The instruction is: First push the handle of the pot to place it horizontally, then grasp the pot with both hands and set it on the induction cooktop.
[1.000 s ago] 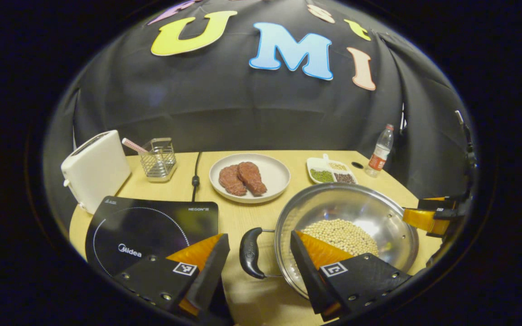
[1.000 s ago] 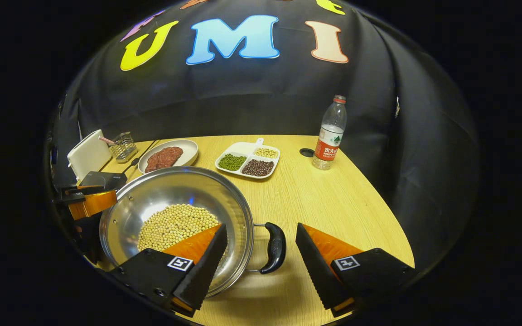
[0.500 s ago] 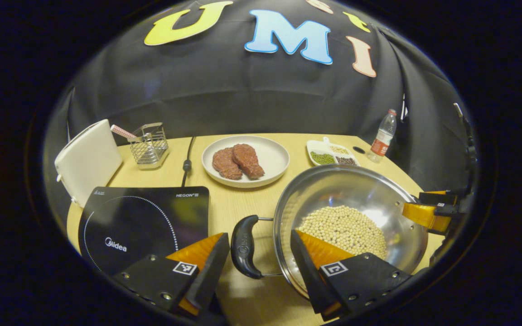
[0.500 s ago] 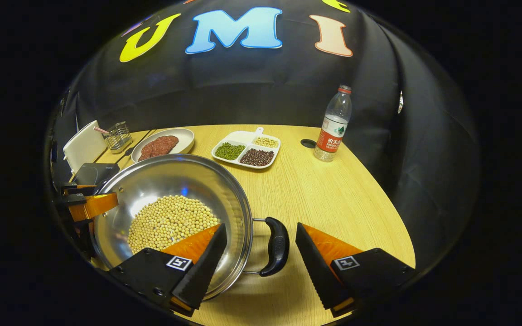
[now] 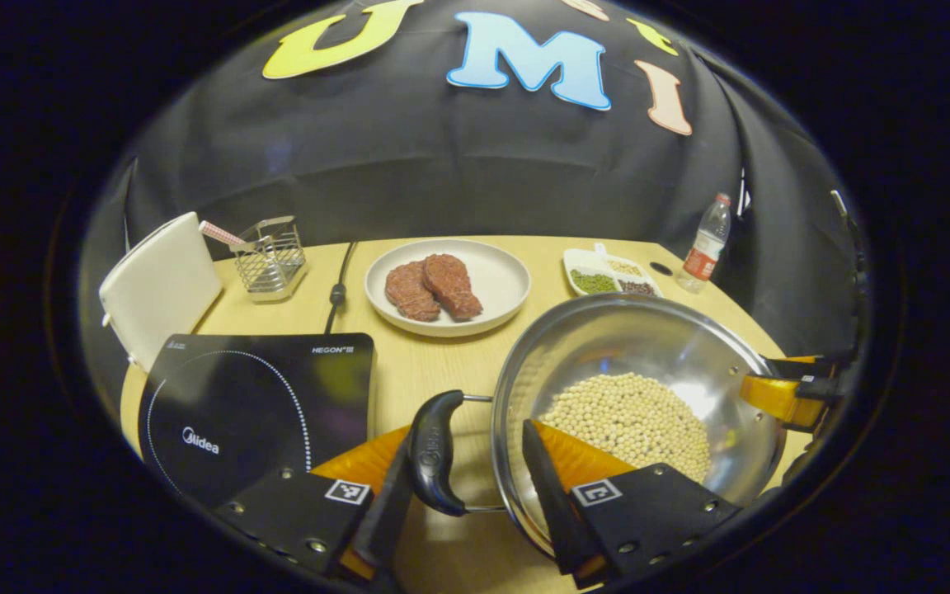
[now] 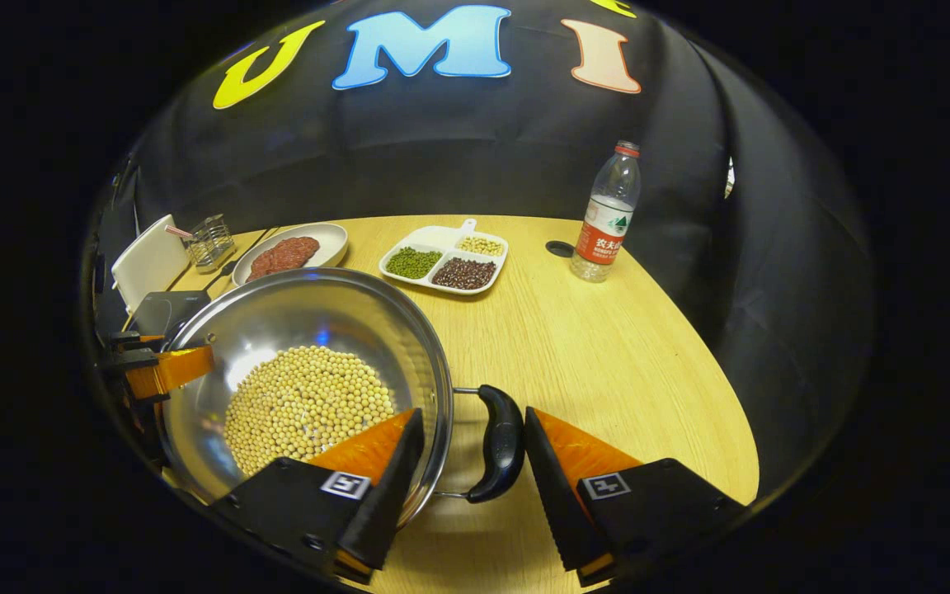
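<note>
Pot [image 5: 640, 404] sits low and to the right in the left gripper view, on the wooden table [image 5: 434, 371]. It is shiny and has a pile of pale beans [image 5: 627, 421] inside. Its two black handles stick out flat to the sides, so the first job, laying the handle flat, looks done.

Now comes the grabbing part. The left gripper [image 5: 463, 487] has its fingers apart, one on each side of the left handle [image 5: 434, 454], very near it. I cannot tell if they squeeze it yet. In the right gripper view the right gripper [image 6: 475, 478] does the same thing at the bottom middle: fingers apart, one inside the pot's rim and one outside the right handle [image 6: 498, 441]. A grip from both fingers is not clear there either.

Black induction cooktop [image 5: 252, 404] lies at the lower left of the left gripper view, just beside the pot, with nothing on it. The pot is not on it yet. What is left, I think: close both grippers tight, lift the pot, and set it down on the cooktop.
</note>
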Motion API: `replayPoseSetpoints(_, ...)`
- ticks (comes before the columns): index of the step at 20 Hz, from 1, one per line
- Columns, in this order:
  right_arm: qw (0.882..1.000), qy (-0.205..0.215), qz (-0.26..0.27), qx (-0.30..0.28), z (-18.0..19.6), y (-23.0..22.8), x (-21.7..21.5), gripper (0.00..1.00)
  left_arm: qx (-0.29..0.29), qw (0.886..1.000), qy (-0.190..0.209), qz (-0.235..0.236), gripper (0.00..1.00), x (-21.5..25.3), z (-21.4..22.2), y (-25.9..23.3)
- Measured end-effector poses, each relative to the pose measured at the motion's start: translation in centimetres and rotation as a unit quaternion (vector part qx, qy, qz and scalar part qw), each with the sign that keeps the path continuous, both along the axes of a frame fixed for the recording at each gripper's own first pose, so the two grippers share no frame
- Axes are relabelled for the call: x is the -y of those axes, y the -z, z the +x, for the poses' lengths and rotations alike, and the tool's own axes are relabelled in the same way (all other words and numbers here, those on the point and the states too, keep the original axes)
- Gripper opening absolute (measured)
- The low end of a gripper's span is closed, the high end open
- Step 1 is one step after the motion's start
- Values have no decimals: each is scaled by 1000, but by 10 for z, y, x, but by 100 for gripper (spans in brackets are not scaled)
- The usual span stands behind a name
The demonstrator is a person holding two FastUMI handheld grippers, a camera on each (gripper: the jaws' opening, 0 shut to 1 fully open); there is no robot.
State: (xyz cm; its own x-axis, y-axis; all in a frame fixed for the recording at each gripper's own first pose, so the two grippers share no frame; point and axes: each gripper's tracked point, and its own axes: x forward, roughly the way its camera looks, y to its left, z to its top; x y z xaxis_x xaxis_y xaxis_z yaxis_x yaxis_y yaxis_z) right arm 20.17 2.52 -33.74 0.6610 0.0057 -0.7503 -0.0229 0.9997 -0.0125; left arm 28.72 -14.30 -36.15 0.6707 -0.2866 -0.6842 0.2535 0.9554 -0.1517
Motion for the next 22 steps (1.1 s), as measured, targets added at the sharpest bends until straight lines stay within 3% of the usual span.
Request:
replayPoseSetpoints(1,1000,1,0,-2,-2,-1,-1,69,-1,1000,-4,-6,64,0,-1,-1)
replayPoseSetpoints(4,1000,3,6,-4,-2,-3,0,71,-3,1000,-3,-1,64,0,-1,1)
replayPoseSetpoints(7,1000,12,22,-11,-1,-1,-2,66,-11,1000,-6,-4,62,1,-4,3)
replayPoseSetpoints(8,999,13,27,-14,-4,-4,-3,58,-13,1000,-6,-4,61,1,-4,3)
replayPoseSetpoints(10,999,12,29,-14,2,-2,-2,54,-13,1000,-7,-4,55,1,-4,1)
replayPoseSetpoints(12,999,15,27,-15,-1,-4,-3,46,-14,1000,-10,-6,57,1,-3,0)
replayPoseSetpoints(15,999,19,33,-22,-3,-4,-4,46,-12,1000,-12,-8,54,1,0,-6)
replayPoseSetpoints(16,999,19,36,-20,-2,-8,-4,46,-10,1000,-11,-7,58,0,0,-8)
replayPoseSetpoints(17,999,20,36,-18,-3,-10,-3,49,-6,1000,-12,-9,51,-1,0,-10)
replayPoseSetpoints(22,999,14,33,-13,-2,-33,-10,46,1,1000,-21,-15,58,-12,-3,-28)
